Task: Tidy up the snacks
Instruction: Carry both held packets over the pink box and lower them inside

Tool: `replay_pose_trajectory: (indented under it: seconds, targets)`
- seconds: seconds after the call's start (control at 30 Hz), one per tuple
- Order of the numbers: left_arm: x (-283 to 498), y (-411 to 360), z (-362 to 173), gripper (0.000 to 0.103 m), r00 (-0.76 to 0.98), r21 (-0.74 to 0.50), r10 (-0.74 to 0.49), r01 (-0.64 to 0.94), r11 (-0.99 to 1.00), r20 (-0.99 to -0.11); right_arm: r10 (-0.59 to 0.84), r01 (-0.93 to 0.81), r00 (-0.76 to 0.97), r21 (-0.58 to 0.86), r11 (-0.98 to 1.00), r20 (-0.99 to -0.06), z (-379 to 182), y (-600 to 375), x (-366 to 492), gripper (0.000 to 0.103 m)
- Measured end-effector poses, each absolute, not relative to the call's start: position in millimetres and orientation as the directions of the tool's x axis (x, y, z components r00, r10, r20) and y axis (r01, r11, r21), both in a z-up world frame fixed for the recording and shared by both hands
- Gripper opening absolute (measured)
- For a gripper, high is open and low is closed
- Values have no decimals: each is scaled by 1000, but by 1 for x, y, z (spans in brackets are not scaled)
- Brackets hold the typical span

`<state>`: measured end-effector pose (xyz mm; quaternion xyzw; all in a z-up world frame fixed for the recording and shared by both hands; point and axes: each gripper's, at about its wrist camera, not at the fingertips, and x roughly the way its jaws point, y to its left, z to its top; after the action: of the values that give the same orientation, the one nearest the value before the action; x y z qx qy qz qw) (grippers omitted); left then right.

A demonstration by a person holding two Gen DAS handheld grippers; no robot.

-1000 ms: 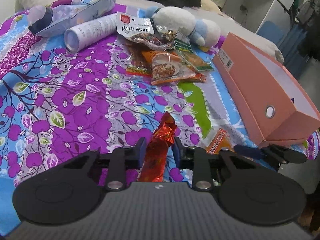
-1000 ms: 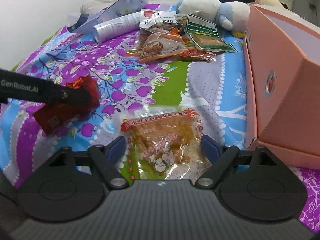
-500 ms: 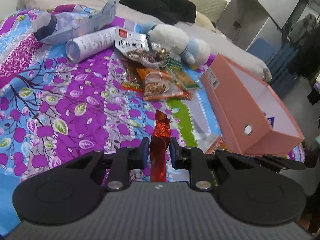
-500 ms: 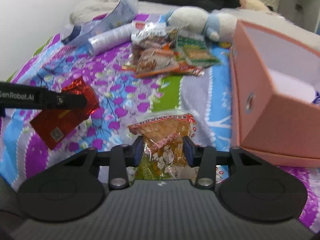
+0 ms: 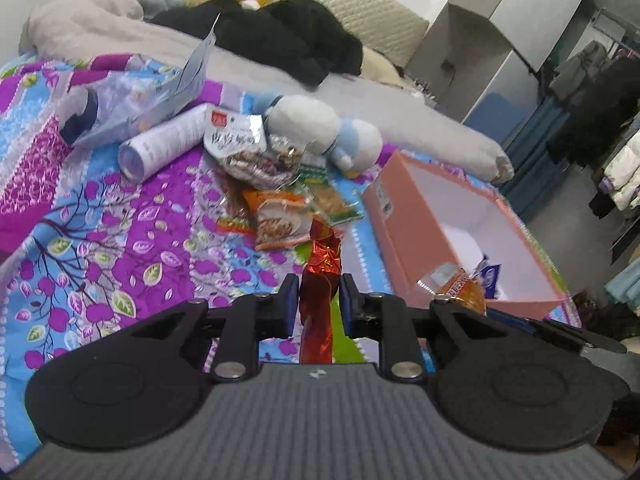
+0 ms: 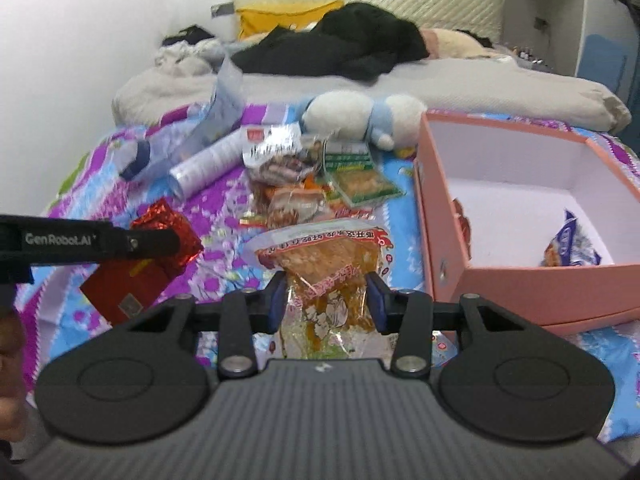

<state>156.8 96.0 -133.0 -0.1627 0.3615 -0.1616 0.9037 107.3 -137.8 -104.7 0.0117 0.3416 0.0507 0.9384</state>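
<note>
Bedspread (image 5: 120, 240) pile is remaining; you are gripping red packet (image 5: 320, 280) left gripper (image 5: 319, 304), orange packet (image 6: 324, 276) right gripper (image 6: 326, 300), jaws just closed on it, pink box (image 6: 520, 276) holding two.

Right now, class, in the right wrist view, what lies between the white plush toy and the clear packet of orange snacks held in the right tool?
A loose pile of snack packets on the patterned bedspread lies between white plush toy and held packet.

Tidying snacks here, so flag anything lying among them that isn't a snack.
Two things stand out. A white and blue plush toy lies at the far edge of the snack pile, touching the packets. A white cylindrical can lies on its side left of the pile. Neither looks like a snack for the pink box.
</note>
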Motion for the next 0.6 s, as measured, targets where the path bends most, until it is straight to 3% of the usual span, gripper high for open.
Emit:
replay_pose_trajectory:
  seconds: [0.6]
  targets:
    - [103, 12, -82, 25, 699, -440, -505, 295, 848, -506, 28, 1, 852, 55, 998, -522, -41, -201, 40, 45]
